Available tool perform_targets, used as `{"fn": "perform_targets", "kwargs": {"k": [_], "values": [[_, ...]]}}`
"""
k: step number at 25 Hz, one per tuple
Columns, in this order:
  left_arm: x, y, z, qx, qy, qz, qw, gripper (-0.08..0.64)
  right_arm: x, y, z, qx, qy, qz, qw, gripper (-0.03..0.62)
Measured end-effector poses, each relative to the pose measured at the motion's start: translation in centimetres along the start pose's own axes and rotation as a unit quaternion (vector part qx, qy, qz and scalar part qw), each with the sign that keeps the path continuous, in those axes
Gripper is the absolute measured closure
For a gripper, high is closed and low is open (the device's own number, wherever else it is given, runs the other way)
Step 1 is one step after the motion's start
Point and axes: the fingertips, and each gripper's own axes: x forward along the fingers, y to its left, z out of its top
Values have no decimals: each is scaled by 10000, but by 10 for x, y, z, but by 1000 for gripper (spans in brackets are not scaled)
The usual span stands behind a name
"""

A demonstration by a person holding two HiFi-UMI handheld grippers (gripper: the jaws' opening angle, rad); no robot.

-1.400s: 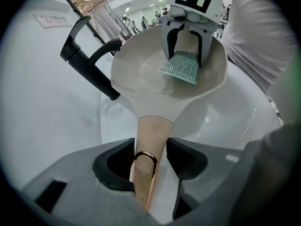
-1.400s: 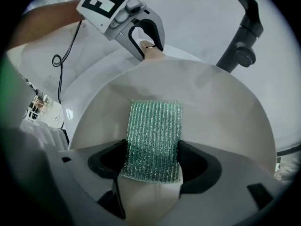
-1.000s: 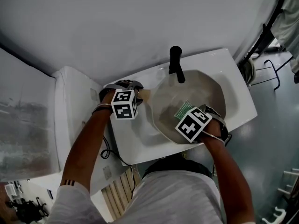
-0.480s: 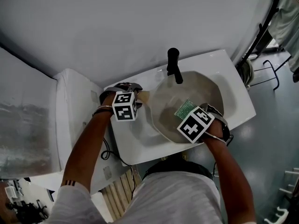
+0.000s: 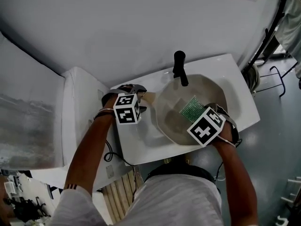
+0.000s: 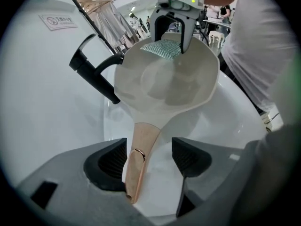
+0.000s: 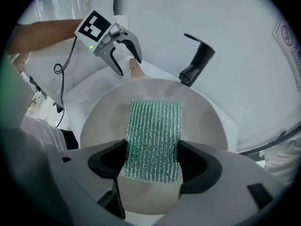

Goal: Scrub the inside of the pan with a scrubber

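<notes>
Smooth matt pan (image 6: 174,86), glossy sink (image 5: 137,145), rough woven-mesh scrubber (image 7: 155,135)

The pan (image 5: 171,114) sits in the sink (image 5: 141,147), before the tap (image 5: 179,68) — scrubber (image 5: 191,108) inside it, handle (image 5: 146,97) pointing left.

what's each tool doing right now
left tool: opening, pan handle between its jaws, not gripped
right tool: closed on the green scrubber
</notes>
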Motion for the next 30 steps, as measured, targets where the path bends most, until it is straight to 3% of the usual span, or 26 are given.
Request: {"fn": "perform_targets", "kwargs": {"k": [3,8,11,13,16,19,24,28,30], "values": [[-16,0,14,-121,-216,105,9996,265,-15,-5,8,19,-261,-5,9997,252],[-49,6,51,-455,-943,394,9937,265,-40,-14,25,149,-759,30,9970,252],[-67,13,76,-702,-1499,675,9839,270,-54,-20,38,306,-1180,-8,9925,253],[-81,20,92,-988,-1976,889,9712,301,-63,-25,49,416,-1548,-13,9871,253],[-103,33,115,-1471,-2743,1219,9425,353,-79,-32,65,573,-2134,20,9753,253],[-130,43,135,-1918,-3530,1528,9029,396,-98,-39,82,699,-2842,50,9562,252],[-168,57,156,-2678,-4642,1890,8228,464,-132,-50,103,1013,-4070,273,9074,253],[-186,63,167,-3021,-5145,2081,7751,497,-154,-52,110,1109,-4812,501,8681,252],[-192,64,171,-3141,-5310,2138,7574,509,-163,-52,111,1079,-5120,553,8504,252]]}}
